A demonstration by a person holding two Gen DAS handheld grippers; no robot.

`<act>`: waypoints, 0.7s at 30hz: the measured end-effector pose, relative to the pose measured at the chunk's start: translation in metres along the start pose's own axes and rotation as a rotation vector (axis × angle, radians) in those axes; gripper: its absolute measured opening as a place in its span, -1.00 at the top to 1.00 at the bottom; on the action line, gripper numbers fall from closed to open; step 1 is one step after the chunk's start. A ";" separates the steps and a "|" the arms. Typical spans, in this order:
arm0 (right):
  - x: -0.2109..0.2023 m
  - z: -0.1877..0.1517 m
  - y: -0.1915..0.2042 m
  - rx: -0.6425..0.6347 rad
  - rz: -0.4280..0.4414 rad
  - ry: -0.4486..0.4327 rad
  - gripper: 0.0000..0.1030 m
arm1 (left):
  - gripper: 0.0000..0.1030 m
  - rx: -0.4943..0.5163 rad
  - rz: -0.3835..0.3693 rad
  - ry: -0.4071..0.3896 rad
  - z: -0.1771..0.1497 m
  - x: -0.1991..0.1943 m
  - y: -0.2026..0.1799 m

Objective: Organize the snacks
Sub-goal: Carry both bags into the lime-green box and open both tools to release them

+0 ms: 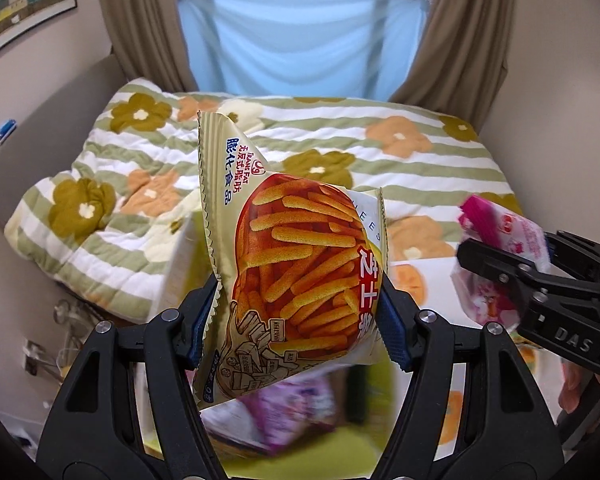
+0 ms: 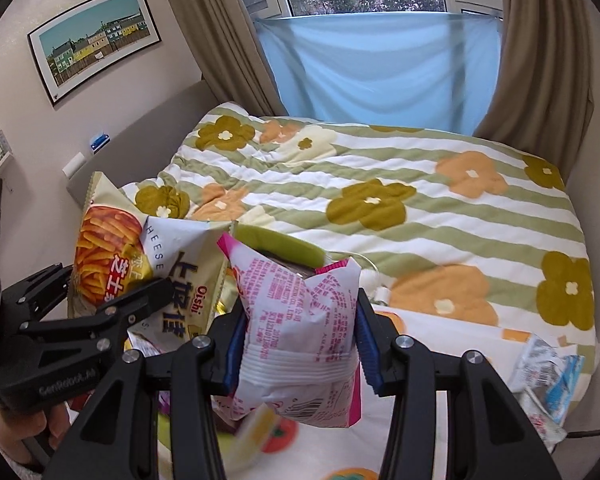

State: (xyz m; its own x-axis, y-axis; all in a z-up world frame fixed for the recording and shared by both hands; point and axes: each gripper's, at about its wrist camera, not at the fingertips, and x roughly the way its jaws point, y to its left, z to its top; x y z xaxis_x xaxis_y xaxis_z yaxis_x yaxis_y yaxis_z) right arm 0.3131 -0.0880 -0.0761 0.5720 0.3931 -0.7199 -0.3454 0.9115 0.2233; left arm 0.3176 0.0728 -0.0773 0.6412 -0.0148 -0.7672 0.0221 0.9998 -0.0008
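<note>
1. The cheese-stick bag [image 1: 300, 272] is lifted clear of the bed, clamped across its lower half by the left gripper [image 1: 300, 320]; its jaws press in on both sides of the packet, which stands roughly upright with its top seam pointing away from the camera.
2. The pink-and-white packet [image 2: 300, 320] is likewise in the air, gripped around its middle by the right gripper [image 2: 300, 340], jaws closed on its sides, barcode end hanging below them.
3. Both packets are held side by side over the near edge of the bed, above a yellow-green container [image 1: 340, 452] with a blurred purple packet [image 1: 288, 408] in it.
4. Judging by this, sorting is mid-way: two snacks are in hand and not yet placed, while loose wrappers [image 2: 548, 380] remain at the bed's near right corner.
5. The flowered quilt [image 2: 380, 184] covers the rest of the bed.
</note>
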 end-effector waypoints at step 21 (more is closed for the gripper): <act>0.092 0.014 0.058 0.169 -0.119 0.091 0.15 | -0.99 0.069 -0.156 0.208 0.015 0.123 0.089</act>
State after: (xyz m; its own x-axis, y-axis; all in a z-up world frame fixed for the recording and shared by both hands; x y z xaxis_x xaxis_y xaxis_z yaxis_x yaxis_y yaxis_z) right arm 0.3565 0.0031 -0.1200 0.5290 0.2762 -0.8024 -0.1457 0.9611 0.2347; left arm 0.4100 0.1598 -0.1624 0.4552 -0.1574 -0.8764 0.1652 0.9821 -0.0906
